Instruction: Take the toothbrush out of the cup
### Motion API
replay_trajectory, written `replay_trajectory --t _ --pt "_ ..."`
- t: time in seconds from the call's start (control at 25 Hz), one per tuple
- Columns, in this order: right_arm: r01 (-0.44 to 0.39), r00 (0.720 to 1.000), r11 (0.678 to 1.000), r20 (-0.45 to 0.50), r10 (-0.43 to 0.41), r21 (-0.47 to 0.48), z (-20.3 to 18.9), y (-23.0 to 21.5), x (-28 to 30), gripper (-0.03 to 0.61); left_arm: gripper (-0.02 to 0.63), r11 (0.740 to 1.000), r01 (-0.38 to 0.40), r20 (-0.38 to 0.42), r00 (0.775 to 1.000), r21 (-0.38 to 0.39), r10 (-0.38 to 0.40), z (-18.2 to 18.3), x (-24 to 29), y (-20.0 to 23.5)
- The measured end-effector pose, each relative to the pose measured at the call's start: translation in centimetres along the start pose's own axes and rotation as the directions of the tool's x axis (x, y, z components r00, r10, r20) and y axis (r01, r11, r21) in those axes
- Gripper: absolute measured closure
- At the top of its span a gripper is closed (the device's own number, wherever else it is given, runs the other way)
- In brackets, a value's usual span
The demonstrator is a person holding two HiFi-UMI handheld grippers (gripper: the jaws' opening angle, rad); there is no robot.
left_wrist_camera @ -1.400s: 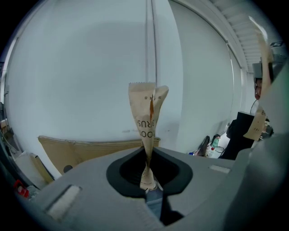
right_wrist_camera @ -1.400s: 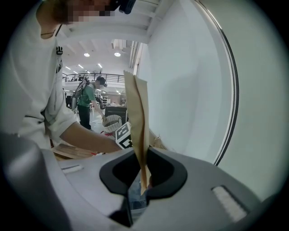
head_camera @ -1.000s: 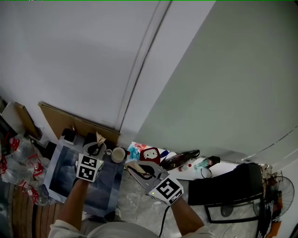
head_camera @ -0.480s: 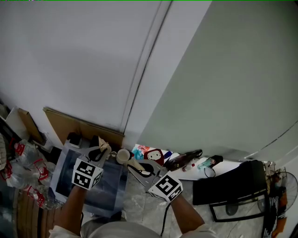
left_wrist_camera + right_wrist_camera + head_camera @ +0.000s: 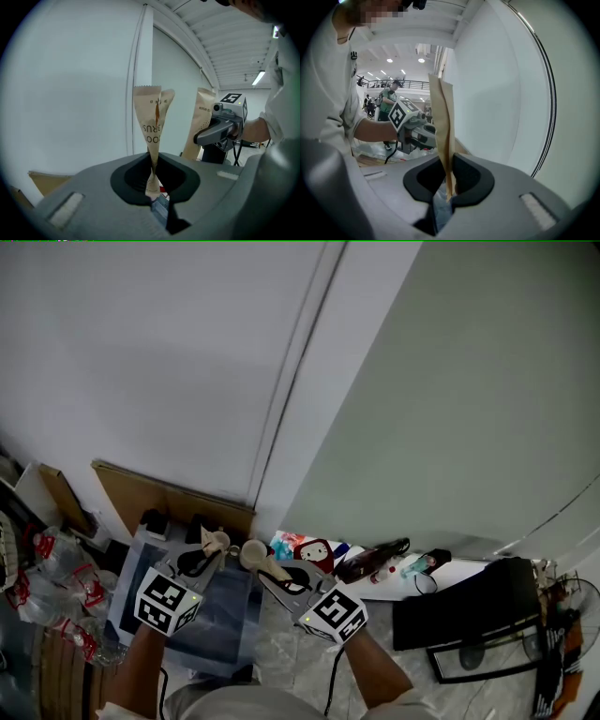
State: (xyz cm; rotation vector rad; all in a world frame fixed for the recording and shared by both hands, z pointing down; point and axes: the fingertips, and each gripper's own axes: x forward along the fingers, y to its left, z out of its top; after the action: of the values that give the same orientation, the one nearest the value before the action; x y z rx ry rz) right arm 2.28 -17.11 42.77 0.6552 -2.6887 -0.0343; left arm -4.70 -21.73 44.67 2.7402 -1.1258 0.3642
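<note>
Sitting low between the two tool tips in the head view, the pale round cup (image 5: 251, 554) appears to have no packet standing in it, though it is too small there to be sure. Left tongs (image 5: 204, 557) are pinched together on the twisted lower end of a tan kraft-paper toothbrush packet (image 5: 152, 122). Its long axis runs straight up from the pads, and it sits to the cup's left, seemingly clear of the rim. Right tongs (image 5: 269, 570) are likewise clamped on the bottom edge of a second, flat tan paper sleeve (image 5: 443, 126), upright and just beside the cup on its right. Judging by this, the left hand's packet only needs carrying sideways, away from the cup.
</note>
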Motion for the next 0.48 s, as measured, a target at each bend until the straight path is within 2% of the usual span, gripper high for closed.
replay_trajectory --t 0.24,0.48 --pt "-0.001 1.000 1.000 0.002 0.001 0.007 0.4 0.4 0.7 0.538 0.583 0.998 0.064 0.014 0.998 0.013 -0.065 0.6 -1.6 -0.8" --pt "-0.006 1.000 1.000 0.006 0.006 0.010 0.8 0.9 1.2 0.538 0.583 0.989 0.136 0.002 0.991 0.058 -0.137 0.9 -3.1 -2.0"
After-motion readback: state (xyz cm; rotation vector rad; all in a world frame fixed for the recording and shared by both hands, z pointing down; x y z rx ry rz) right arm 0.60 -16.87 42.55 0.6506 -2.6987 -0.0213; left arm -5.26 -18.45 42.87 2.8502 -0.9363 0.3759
